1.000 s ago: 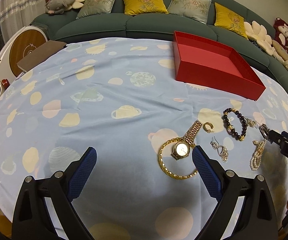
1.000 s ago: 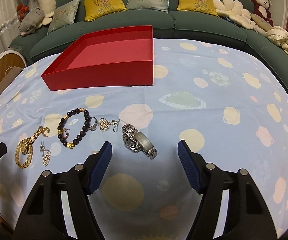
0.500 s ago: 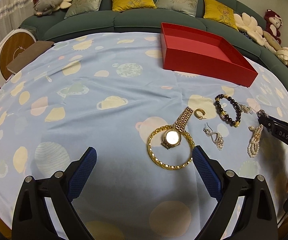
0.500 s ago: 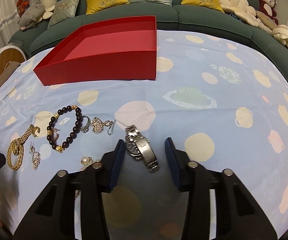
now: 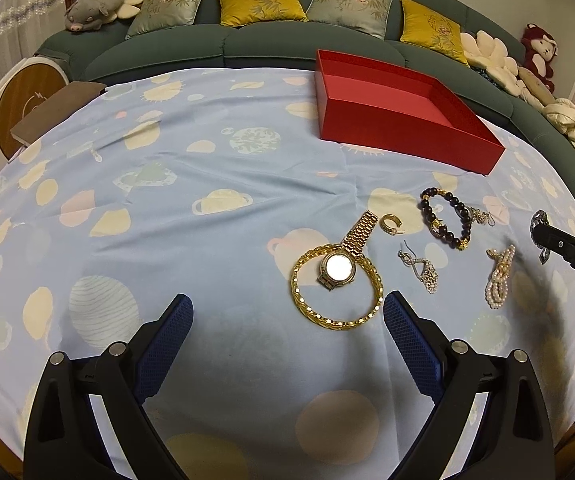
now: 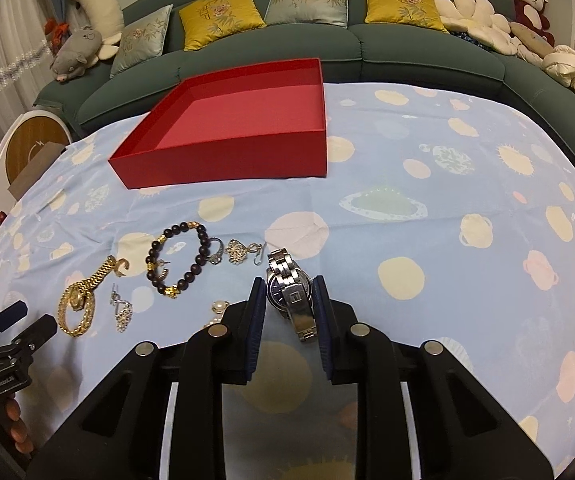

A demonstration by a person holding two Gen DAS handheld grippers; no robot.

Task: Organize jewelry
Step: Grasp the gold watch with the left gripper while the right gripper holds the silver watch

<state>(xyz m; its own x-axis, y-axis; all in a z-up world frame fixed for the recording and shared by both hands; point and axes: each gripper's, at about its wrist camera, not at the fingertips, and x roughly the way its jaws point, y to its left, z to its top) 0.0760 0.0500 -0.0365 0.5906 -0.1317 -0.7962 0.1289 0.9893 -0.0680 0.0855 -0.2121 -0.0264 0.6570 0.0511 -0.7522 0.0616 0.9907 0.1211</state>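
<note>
Progress: we see the right gripper [image 6: 289,300] jaws, just closing, clamp the silver watch [image 6: 292,294]; left gripper [image 5: 287,322] jaws gape; red box [image 6: 223,160] at twelve o'clock empty.

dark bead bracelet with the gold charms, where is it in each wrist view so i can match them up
Left wrist view: the dark bead bracelet with gold charms lies right of centre, on the blue patterned cloth, nearer the camera than the red open box.
Right wrist view: the same bracelet lies left of centre, below the box's near left corner.
Shared landmark: the red box, beyond the bracelet in both views.
</note>
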